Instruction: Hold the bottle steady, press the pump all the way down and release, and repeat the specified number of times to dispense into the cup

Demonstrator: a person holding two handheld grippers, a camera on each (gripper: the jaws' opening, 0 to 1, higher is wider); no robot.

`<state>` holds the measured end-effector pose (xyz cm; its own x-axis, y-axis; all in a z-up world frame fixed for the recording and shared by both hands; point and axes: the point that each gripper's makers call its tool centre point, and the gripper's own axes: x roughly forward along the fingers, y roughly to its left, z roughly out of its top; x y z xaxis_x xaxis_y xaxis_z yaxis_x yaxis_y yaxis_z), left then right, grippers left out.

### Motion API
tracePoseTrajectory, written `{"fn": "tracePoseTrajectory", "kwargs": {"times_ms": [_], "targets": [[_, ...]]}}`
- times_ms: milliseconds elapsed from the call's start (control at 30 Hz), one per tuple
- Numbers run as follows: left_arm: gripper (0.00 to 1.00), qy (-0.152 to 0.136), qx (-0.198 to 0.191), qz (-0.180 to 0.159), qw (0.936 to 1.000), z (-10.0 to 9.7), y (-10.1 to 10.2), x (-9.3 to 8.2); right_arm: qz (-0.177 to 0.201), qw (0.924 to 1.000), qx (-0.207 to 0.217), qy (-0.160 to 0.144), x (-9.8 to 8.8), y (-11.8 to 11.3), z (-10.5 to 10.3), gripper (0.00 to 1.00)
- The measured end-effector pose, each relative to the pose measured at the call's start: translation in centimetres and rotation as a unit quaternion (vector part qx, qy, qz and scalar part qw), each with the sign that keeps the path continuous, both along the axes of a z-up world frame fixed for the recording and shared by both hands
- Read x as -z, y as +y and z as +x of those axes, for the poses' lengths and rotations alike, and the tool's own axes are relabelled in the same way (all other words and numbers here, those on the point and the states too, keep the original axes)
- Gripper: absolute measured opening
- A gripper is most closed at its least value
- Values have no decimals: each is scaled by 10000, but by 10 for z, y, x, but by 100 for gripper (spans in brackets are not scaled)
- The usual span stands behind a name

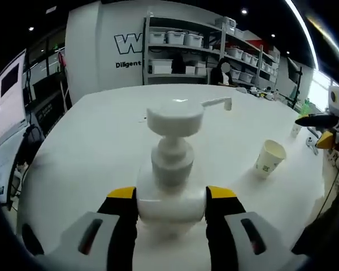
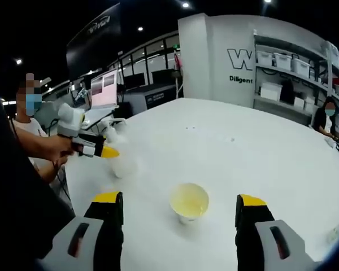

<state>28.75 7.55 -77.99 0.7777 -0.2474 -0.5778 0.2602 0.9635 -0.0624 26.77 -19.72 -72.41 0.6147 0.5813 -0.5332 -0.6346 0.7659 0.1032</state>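
White table [image 1: 90, 147] in storeroom with shelves [image 1: 186, 48]. Pump bottle [image 1: 170, 186] upright, clamped at body by left gripper [image 1: 171, 206]; spout points toward paper cup [image 1: 269, 158], well apart. Right gripper [image 2: 179, 217] jaws wide, empty, cup between and ahead, so nearer cup than pump. Right gripper view shows cup interior yellowish; left gripper view shows pump head up.

My counter [image 1: 101, 141] is a broad white top. On it a white pump bottle [image 1: 172, 169] stands upright at six o'clock in the left gripper view, and a paper cup [image 1: 269, 158] stands well apart at three o'clock, holding yellowish liquid.
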Motion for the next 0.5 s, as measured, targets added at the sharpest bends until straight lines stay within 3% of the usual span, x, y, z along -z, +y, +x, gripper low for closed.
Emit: {"fn": "tracePoseTrajectory", "kwargs": {"times_ms": [100,167,267,500], "targets": [[50,-18,170,-106,9998,-7,-2,0,-48,10000,-1,5,2,-1,-2,82],[60,67,543,-578,9968,-19,-16,1,-87,10000,-9,6,3,-3,-5,82],[62,172,769,-249,9966,-32,-13,6,-44,10000,-5,65,7,-3,-11,82],[81,142,669,-798,9945,-46,-14,3,121,9996,177,195,10,-5,-24,87]]}}
